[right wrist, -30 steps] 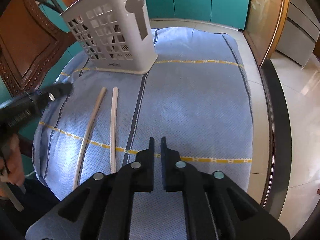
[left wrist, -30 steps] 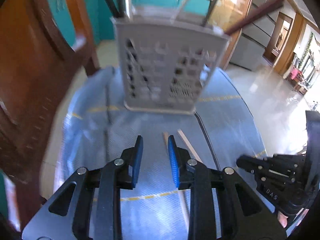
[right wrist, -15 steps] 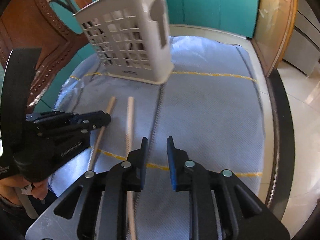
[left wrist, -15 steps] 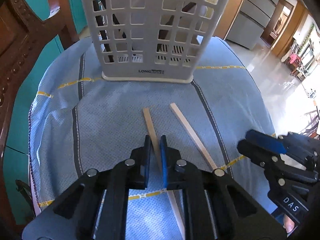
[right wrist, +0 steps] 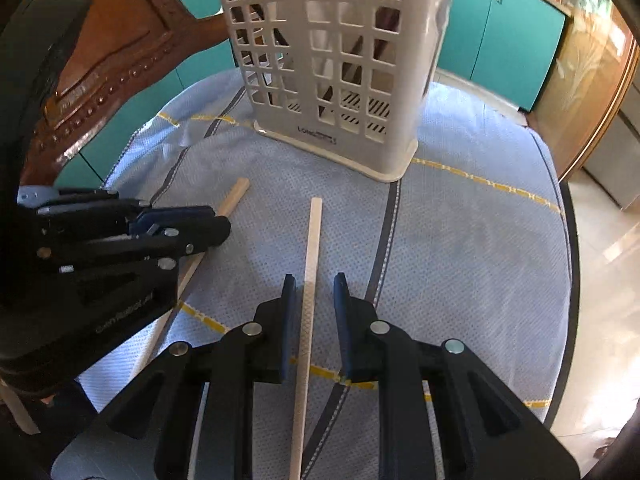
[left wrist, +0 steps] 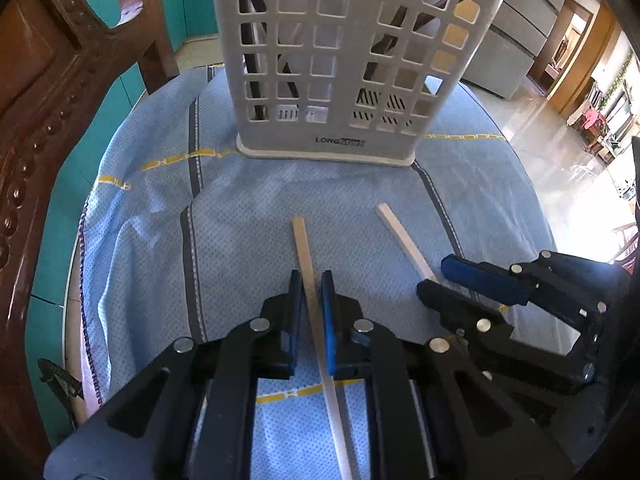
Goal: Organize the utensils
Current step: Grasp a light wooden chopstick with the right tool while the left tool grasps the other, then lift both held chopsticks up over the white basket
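Two pale chopsticks lie side by side on the blue cloth in front of a white slotted utensil basket (left wrist: 332, 80), also seen in the right wrist view (right wrist: 332, 72). My left gripper (left wrist: 311, 280) is shut on the left chopstick (left wrist: 302, 240), which still rests on the cloth. My right gripper (right wrist: 314, 286) is open and straddles the right chopstick (right wrist: 312, 240), with its jaws apart from the stick. The right gripper also shows in the left wrist view (left wrist: 436, 280), over the right chopstick (left wrist: 400, 232). The left gripper's fingers (right wrist: 188, 224) show over the left chopstick (right wrist: 234, 196).
The basket holds several dark-handled utensils. A carved wooden chair (left wrist: 48, 92) stands close on the left. The round table's cloth (right wrist: 460, 240) drops off at its edge on the right, with tiled floor beyond.
Both grippers moved in over the chopsticks. The left gripper narrowed and closed on the left chopstick. The right gripper opened and came down around the right chopstick.
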